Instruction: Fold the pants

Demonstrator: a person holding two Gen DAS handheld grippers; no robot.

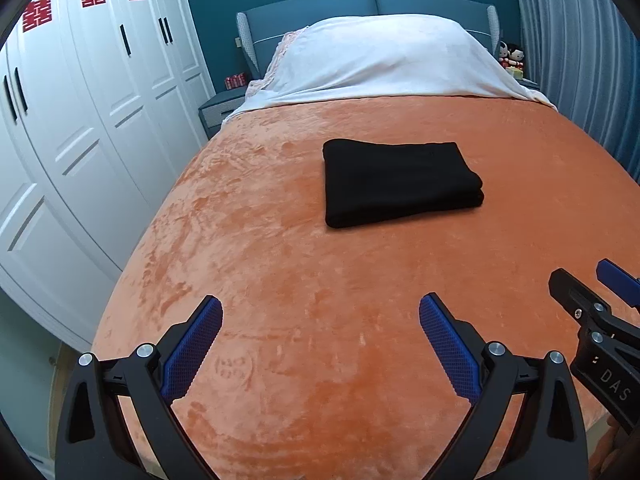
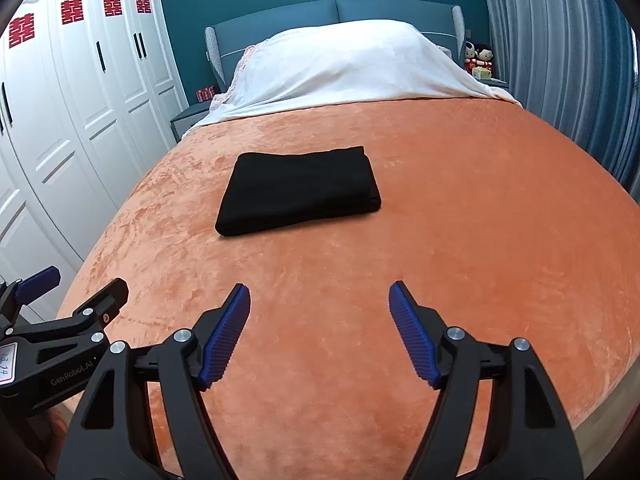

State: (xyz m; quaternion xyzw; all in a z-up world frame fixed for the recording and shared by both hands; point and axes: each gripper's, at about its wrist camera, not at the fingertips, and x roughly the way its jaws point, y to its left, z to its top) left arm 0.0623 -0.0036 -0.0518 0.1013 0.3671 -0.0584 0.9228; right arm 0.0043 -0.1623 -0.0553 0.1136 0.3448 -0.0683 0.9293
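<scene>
Across the whole near ground spreads the bed (image 1: 280, 264), covered in an orange plush blanket (image 2: 460, 240) that gives a broad, soft, flat place to work on. Beyond it, at the far end, a white sheet (image 1: 380, 56) is draped over a mound against the blue headboard (image 2: 280, 20). White wardrobe doors (image 1: 80, 100) with red paper cut-outs run along the left, and grey curtains (image 2: 560, 60) hang on the right.

Out in the middle of the blanket lie the pants (image 1: 400, 182), black and squared up into a compact stack of layers, well apart from both my tools. Judging by that neat shape, the folding looks finished.

Both my tongs hang over the near part of the bed, side by side, tilted down at the blanket. My left tongs (image 1: 320, 344) stand wide apart with nothing between the blue pads. My right tongs (image 2: 320, 332) gape too, empty, clear of the cloth.
</scene>
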